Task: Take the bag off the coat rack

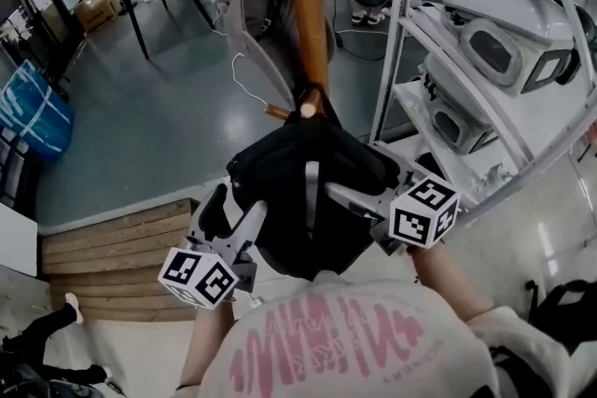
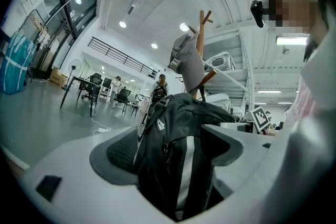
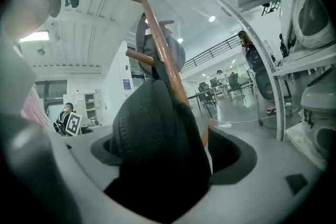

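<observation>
Matt black woven cloth for the bag (image 1: 280,186), with a smooth pale stripe. Glossy varnished brown wood for the coat rack (image 1: 306,14). Polished grey sheen on the floor (image 1: 159,107); white-painted metal for the shelving (image 1: 391,33); rough planks for the step (image 1: 112,266).

Unreadable pink lettering (image 1: 326,342) on sweatshirt (image 1: 438,345), small white label (image 2: 160,124) on bag (image 2: 178,165), illegible

Your left gripper (image 1: 233,217) and right gripper (image 1: 371,193) reach forward side by side, the left lower in the head view. Each gripper's jaws clamp the black bag (image 1: 298,168) between them, one from either flank.
</observation>
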Available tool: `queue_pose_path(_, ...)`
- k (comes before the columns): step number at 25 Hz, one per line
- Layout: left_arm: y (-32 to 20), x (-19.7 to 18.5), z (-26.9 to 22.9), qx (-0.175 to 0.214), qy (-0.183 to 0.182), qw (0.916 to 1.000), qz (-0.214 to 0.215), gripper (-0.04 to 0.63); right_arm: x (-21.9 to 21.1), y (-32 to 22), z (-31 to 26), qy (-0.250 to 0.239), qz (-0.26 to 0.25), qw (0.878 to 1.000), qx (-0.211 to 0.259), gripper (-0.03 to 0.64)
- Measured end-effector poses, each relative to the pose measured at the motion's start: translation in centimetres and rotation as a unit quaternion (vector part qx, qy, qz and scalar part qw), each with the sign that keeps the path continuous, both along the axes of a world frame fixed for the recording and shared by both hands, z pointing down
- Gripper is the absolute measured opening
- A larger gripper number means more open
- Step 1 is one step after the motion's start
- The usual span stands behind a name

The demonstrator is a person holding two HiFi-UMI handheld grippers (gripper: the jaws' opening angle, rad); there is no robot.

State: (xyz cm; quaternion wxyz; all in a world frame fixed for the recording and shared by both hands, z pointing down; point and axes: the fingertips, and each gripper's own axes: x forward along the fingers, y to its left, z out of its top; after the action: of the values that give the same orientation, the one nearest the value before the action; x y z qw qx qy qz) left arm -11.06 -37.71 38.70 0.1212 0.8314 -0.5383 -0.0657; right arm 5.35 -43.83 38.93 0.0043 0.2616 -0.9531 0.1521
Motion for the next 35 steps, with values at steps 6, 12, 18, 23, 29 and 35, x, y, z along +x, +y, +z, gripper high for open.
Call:
queue_pose_path(6,-0.7,0.1,-0.3,0.008,-0.002,0.9999,-0.006,0.36,-0.5,0.4,0.6,0.025,-0.031,0.999,0.008,0.404)
queue_pose_path(12,-1.5,1.2,-0.2,0.005,-0.019,0.9998,-0.001,0.36,0.0,0.2,0.6,0.029,-0.045,0.999,0.0,0.336)
queue_pose_path(18,-1.5,2.2,0.0,0.013,-0.061,0.998,0.009,0.36,0.3,-0.4,0.8,0.036,-0.041,0.999,-0.003,0.282)
queue_pose_path(23,-1.5,2.2,-0.1,0.008,-0.051,0.9986,0.008,0.36,0.6,-0.9,0.9,0.043,-0.034,0.998,-0.005,0.238)
queue_pose_path(29,-1.3,2.6,-0.2,0.0,-0.046,0.9987,0.019,0.36,1.0,-1.2,0.9,0.047,-0.03,0.998,-0.003,0.201)
queue_pose_path(35,-2.7,2.9,-0.1,-0.005,-0.044,0.9988,0.019,0.36,1.0,-1.2,0.9,0.048,-0.031,0.998,-0.001,0.193)
